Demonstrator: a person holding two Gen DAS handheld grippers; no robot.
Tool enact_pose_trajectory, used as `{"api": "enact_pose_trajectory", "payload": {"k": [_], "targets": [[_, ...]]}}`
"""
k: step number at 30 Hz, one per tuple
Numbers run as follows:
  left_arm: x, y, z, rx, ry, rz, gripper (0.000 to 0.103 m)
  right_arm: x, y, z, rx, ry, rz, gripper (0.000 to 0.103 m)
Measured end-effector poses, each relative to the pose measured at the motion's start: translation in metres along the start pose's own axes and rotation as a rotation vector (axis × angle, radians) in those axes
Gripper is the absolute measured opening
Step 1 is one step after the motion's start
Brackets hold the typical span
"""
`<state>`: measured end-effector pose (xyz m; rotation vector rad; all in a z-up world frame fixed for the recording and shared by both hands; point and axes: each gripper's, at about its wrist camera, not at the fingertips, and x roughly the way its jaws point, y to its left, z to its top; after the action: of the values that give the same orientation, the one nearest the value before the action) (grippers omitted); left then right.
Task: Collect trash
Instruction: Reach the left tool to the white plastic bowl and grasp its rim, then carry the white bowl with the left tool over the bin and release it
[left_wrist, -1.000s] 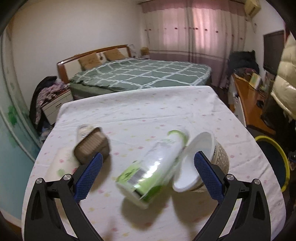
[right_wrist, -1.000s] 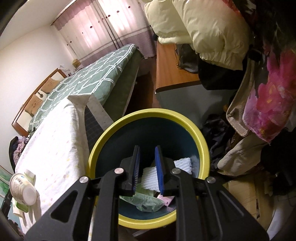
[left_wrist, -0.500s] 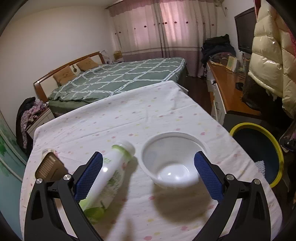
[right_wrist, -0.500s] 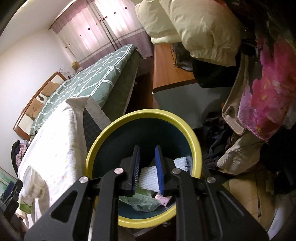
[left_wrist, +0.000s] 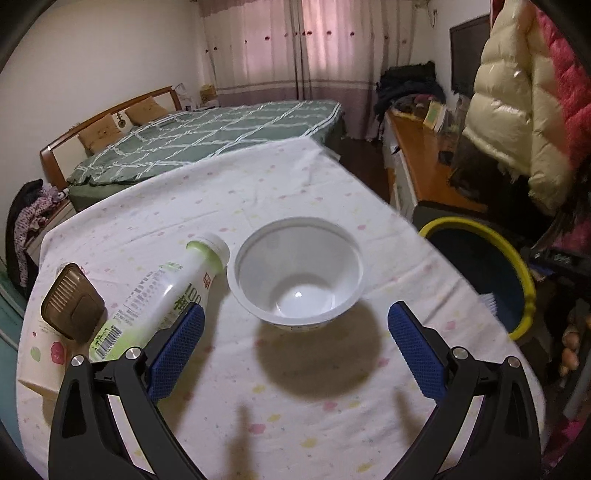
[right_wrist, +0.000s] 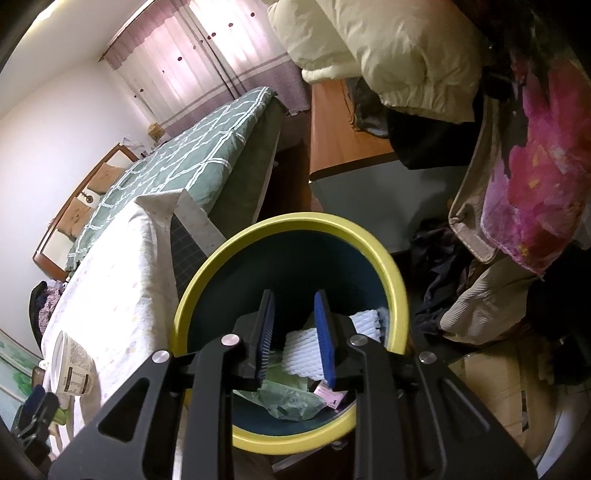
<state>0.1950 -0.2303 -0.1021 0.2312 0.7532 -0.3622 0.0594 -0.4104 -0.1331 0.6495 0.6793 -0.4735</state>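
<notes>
- left gripper was spread wide, its blue pads empty and touching nothing, hanging above the table with its spotted white cloth.
- white bowl stood upright on the cloth, ahead of and between the two pads; nothing showed inside it.
- green-and-white bottle lay on its side just left of the bowl, its lower part behind the left pad.
- brown lidded container sat left of the bottle.
- right gripper was narrowly parted, nothing between its pads, poised over the yellow-rimmed bin.
- bin held white foam netting, a green wrapper and a pink scrap; it stood on the floor beside the table.
</notes>
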Motion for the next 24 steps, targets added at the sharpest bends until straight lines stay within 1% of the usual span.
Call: {"api": "enact_pose_trajectory", "payload": {"k": [3, 6, 11, 14, 15, 17, 18, 20, 24], "targets": [[0.018, 0.001, 0.001, -0.022, 0.047, 0.009, 0.098, 0.0, 0.003, -0.001, -0.008, 0.004, 0.007, 0.022], [0.031, 0.0, 0.003, -0.028, 0.068, 0.022, 0.098, 0.001, 0.003, -0.001, -0.012, 0.006, 0.014, 0.022], [0.041, 0.003, 0.01, -0.055, 0.059, 0.026, 0.098, 0.003, -0.001, -0.001, -0.005, 0.014, 0.019, 0.022], [0.043, 0.002, 0.016, -0.047, 0.043, 0.03, 0.097, 0.004, -0.001, -0.001, -0.004, 0.017, 0.021, 0.022], [0.043, 0.001, 0.018, -0.043, 0.042, 0.029, 0.096, 0.004, -0.001, -0.001, -0.003, 0.017, 0.023, 0.022], [0.05, -0.001, 0.019, -0.034, 0.053, 0.029, 0.088, 0.004, -0.001, -0.002, -0.004, 0.017, 0.024, 0.022], [0.053, -0.001, 0.019, -0.036, 0.065, 0.017, 0.081, 0.004, -0.001, -0.002, -0.003, 0.016, 0.024, 0.022], [0.056, -0.001, 0.018, -0.043, 0.07, 0.007, 0.079, 0.004, -0.001, -0.002, -0.003, 0.013, 0.025, 0.022], [0.049, -0.001, 0.02, -0.047, 0.044, 0.006, 0.079, 0.002, -0.003, -0.002, 0.0, 0.011, 0.026, 0.022]]}}
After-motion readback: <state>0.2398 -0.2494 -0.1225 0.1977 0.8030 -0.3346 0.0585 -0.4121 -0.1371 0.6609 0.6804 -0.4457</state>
